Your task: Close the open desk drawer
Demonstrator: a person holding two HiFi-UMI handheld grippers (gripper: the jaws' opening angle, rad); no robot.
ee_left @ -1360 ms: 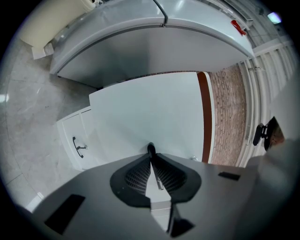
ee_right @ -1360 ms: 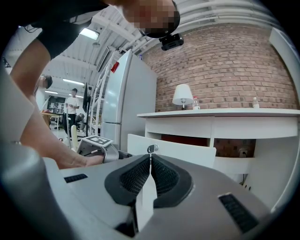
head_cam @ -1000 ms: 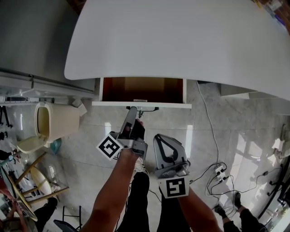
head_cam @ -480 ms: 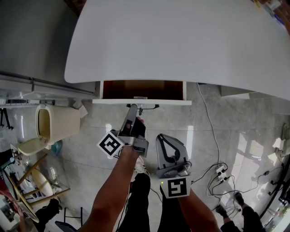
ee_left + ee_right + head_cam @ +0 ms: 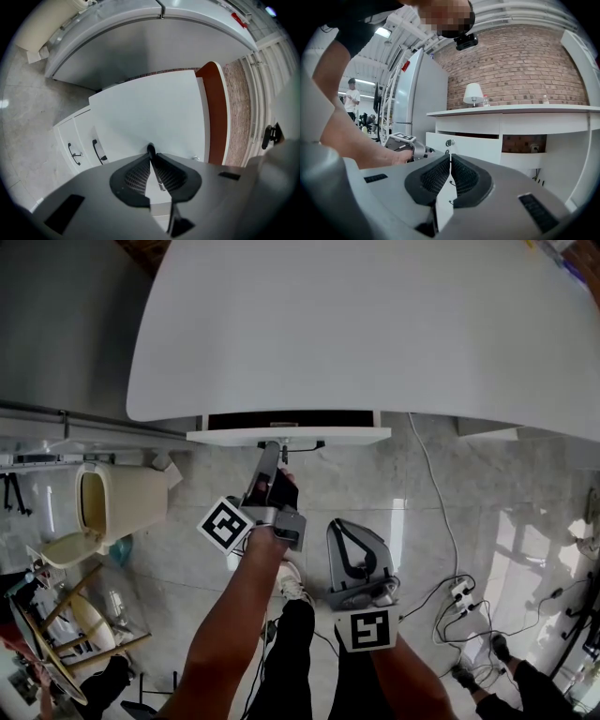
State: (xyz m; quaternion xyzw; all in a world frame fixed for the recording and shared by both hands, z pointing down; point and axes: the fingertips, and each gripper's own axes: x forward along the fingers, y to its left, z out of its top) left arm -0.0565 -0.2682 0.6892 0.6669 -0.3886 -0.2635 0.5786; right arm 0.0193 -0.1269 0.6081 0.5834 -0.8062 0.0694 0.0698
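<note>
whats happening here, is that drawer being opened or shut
A person with a handheld gripper in each hand is shutting the drawer of a white desk. The left gripper is clamped on the drawer's black handle. The drawer is nearly in, with only a thin dark strip of opening showing under the desktop. The right gripper hangs back from the drawer, jaws together and empty.
</note>
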